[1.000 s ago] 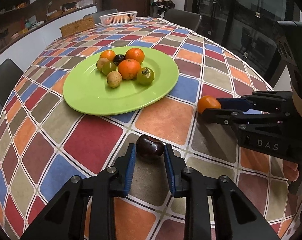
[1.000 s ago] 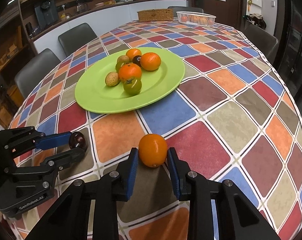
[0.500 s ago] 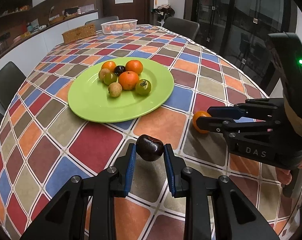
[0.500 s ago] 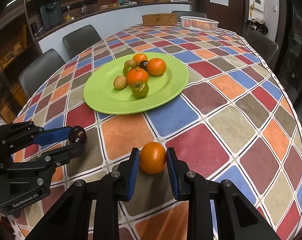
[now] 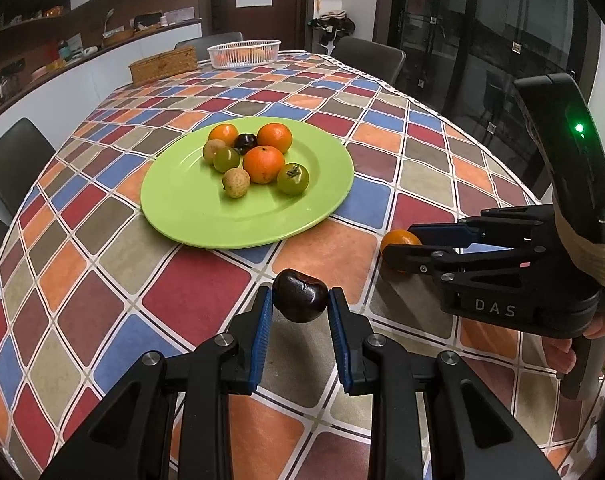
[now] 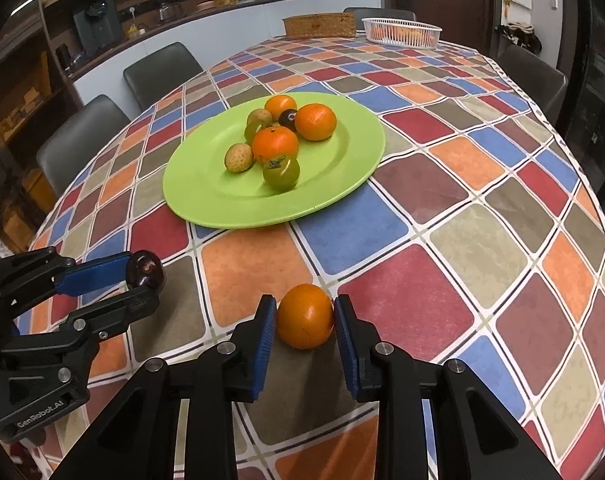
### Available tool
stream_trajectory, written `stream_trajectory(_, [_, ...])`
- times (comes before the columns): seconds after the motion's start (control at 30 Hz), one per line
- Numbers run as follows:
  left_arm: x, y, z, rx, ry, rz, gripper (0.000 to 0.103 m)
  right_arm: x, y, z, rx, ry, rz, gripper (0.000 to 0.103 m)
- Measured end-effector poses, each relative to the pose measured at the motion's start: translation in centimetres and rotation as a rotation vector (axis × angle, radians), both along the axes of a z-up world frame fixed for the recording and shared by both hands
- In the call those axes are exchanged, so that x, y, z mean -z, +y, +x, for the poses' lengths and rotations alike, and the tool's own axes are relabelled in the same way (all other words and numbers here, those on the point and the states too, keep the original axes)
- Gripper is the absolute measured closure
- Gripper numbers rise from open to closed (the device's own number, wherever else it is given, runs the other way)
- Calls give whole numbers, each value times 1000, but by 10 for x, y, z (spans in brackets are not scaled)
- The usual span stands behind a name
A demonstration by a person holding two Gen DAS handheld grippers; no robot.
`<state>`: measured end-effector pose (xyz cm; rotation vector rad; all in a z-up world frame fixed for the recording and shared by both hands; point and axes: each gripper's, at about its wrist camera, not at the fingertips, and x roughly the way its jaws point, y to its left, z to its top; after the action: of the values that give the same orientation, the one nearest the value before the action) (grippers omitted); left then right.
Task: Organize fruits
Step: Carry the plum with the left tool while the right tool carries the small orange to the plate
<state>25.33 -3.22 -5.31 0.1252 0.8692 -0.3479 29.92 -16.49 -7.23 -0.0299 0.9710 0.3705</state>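
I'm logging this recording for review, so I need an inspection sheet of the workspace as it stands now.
Surface: table under a checked tablecloth of many colours.
Job's things: green plate holds three oranges, two green fruits, two tan fruits and one dark fruit; a dark plum and an orange are in the grippers.
Clutter: white basket and wicker box at the far edge.
Grippers: left gripper shut on the dark plum; right gripper shut on the orange.
Cables: nothing seen.
Surroundings: dark chairs, kitchen counter with shelves behind.
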Motion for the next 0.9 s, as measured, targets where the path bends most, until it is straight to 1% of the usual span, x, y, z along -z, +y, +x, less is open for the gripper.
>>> stream_trajectory(0.23, [-1,1,0,0,-6,0,75,-2,3,-2,-8,-10,-15,73])
stream_trajectory(0.4, [-7,3,-3,2,-22,-8,75,-9,1,-7,1,-29,11,73])
stream_trajectory(0.63, [-19,7,-5,0,-50,-27,75,-31,5,-16,-6,-97,29,73])
stream_trajectory(0.9, [-38,12,2,-11,-100,-43,75,-54,11,-12,-5,-175,28,73])
